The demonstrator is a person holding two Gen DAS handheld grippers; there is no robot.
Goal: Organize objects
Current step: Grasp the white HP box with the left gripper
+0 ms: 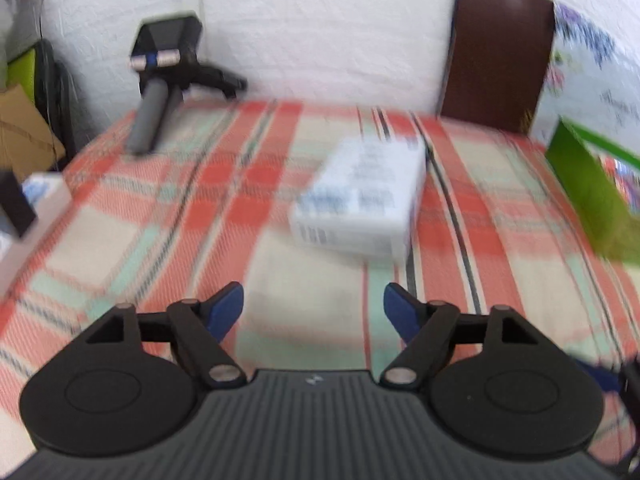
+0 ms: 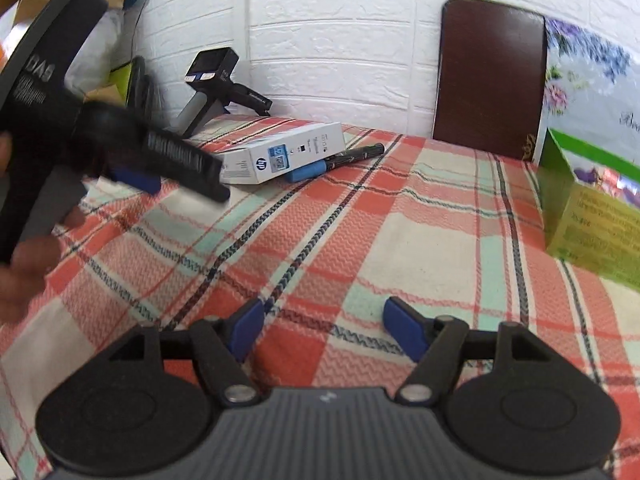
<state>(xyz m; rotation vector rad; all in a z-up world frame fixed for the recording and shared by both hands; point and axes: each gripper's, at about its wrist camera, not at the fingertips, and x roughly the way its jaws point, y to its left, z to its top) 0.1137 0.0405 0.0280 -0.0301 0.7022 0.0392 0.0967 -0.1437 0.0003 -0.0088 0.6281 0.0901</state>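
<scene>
A white HP box [image 1: 360, 196] lies on the plaid cloth ahead of my left gripper [image 1: 314, 312], which is open and empty a short way before it. The left wrist view is blurred. The box also shows in the right wrist view [image 2: 280, 154], with a black marker with a blue cap [image 2: 336, 162] lying against its right side. My right gripper [image 2: 324, 330] is open and empty, low over the cloth. The left gripper [image 2: 132, 176] shows in the right wrist view, held by a hand, just left of the box.
A green box [image 2: 592, 216] stands at the right edge, also seen in the left wrist view [image 1: 588, 192]. A black and grey handheld device [image 2: 212, 92] leans at the back left by the white brick wall. A dark brown chair back [image 2: 488, 76] stands behind the table.
</scene>
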